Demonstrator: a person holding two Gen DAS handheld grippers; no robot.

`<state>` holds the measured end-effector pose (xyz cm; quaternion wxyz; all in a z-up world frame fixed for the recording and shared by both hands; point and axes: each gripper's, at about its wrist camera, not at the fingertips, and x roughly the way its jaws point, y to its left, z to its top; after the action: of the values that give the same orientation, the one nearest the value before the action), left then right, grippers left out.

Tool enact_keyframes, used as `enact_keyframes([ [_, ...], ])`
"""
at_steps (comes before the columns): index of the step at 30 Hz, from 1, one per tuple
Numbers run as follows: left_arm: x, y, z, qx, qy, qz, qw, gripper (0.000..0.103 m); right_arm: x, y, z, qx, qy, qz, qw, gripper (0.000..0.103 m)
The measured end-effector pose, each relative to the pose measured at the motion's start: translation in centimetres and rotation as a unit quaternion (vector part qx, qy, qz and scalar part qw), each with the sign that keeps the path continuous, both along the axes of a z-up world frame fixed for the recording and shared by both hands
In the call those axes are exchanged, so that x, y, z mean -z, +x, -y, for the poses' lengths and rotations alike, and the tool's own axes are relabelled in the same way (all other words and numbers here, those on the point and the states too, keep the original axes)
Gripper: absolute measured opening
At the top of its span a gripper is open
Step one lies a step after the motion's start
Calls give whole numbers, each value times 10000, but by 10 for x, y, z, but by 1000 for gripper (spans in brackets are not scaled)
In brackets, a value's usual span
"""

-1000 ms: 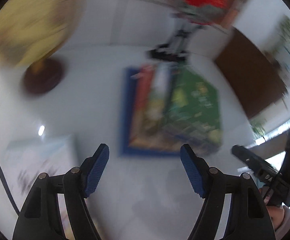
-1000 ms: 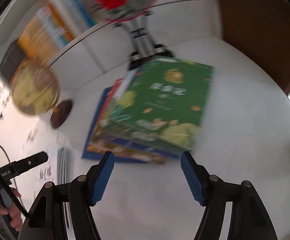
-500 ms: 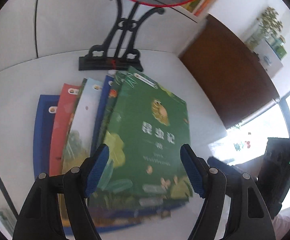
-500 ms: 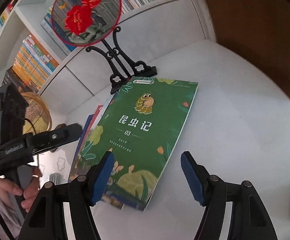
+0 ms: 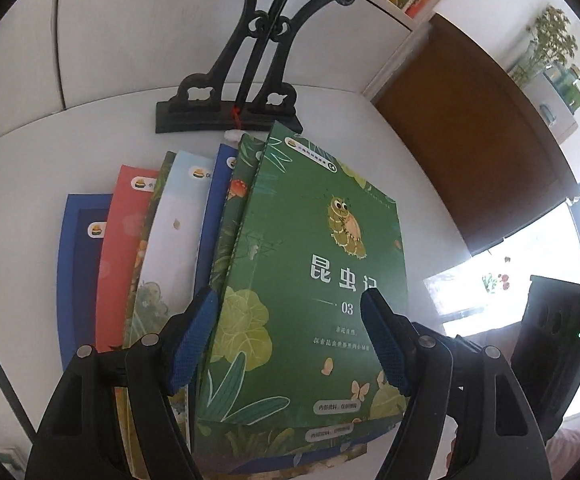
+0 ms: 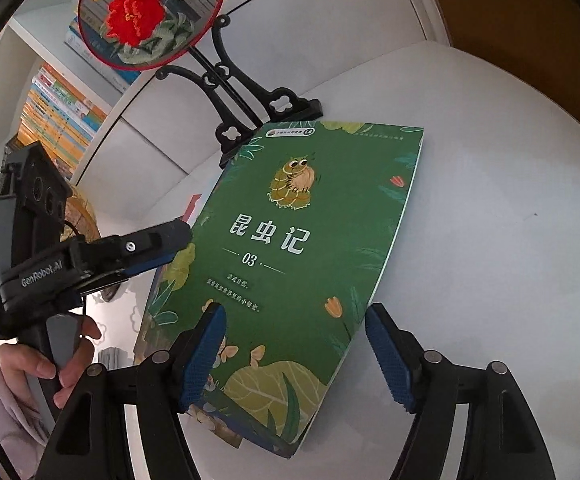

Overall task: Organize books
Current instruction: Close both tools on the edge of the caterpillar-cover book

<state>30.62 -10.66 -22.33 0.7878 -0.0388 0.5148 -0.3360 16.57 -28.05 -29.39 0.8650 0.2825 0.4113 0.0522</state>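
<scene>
A green book (image 5: 310, 280) with a caterpillar on its cover tops a fanned stack of thin books (image 5: 161, 248) on the white table (image 5: 21, 200). My left gripper (image 5: 290, 340) hangs open just above the green cover's lower half, its pads clear of it. In the right wrist view the same green book (image 6: 310, 240) fills the middle. My right gripper (image 6: 294, 352) hovers over its near right corner, jaws opening, pads not pressing on the cover. The left gripper (image 6: 157, 246) reaches in over the book's left edge.
A black carved stand (image 5: 229, 116) holding a round fan with a red flower (image 6: 149, 12) sits right behind the stack. Shelves of books (image 6: 57, 112) and a globe (image 6: 77, 216) are back left. A brown panel (image 5: 470, 152) bounds the table's right side.
Both grippers have come down and in over the stack, so the green book looms larger and sharp. The right jaws stand slightly wider than half a second ago.
</scene>
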Motion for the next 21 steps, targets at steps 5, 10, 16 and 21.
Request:
enact_keyframes([
  [5,-1,-1,6,60,131,-102,9998,72,1,1,1,-22,-64,-32,10000,75],
  [10,-1,-11,12,279,388,-46,9988,72,-1,3,-1,-104,-223,-151,9996,77],
  [16,-1,-25,14,360,508,-81,9980,72,3,-1,6,-97,-111,-251,9996,78],
  [21,-2,-39,14,337,598,-116,9976,72,4,-5,7,-109,-5,-372,9992,80],
])
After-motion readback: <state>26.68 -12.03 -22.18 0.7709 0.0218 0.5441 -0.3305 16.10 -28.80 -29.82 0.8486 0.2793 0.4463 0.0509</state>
